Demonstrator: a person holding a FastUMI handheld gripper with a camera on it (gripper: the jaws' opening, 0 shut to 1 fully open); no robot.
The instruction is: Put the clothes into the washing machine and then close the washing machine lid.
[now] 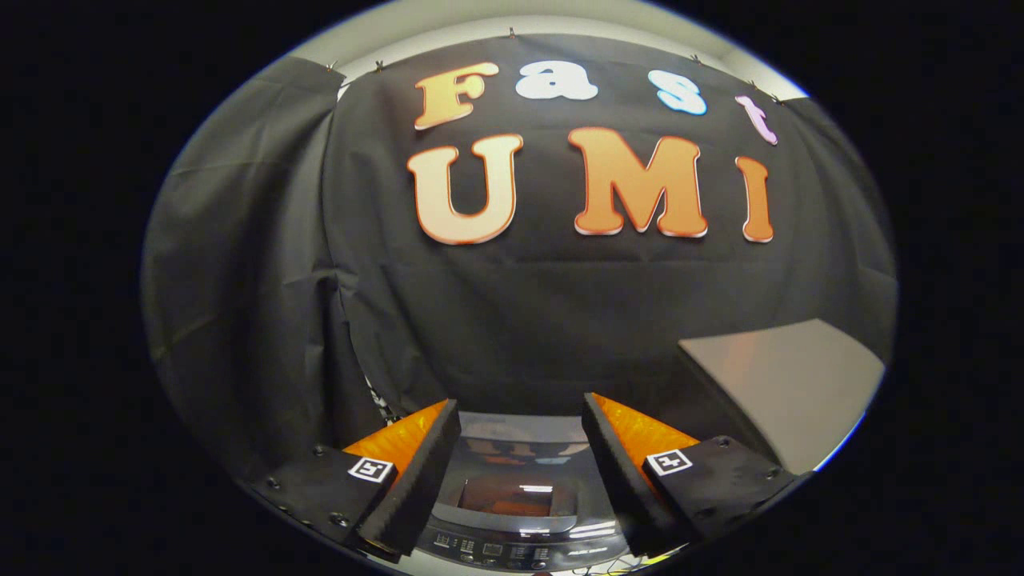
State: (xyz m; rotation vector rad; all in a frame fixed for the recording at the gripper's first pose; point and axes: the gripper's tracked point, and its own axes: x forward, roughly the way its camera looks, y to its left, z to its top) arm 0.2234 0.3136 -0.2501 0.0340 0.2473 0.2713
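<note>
I have the gripper (520, 436) spread wide with nothing held, poised above the washing machine (520, 512), whose glossy lid and control panel show between and below the fingers. A grey table (788, 380) edge juts in beyond the right finger; black cloth wall (520, 320) lies ahead.

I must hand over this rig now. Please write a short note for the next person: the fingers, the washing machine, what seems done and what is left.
Gripper: fingers open, holding nothing, raised above the washing machine, which shows between and below them.
Washing machine: its glossy lid appears to lie flat, with the control panel on the near side. I cannot tell whether it is fully latched.
Grey flat surface: beyond the fingers, to the right, bare.
Clothes: I cannot confirm where they are.
Left: check that the clothes are inside and the lid is shut.
</note>
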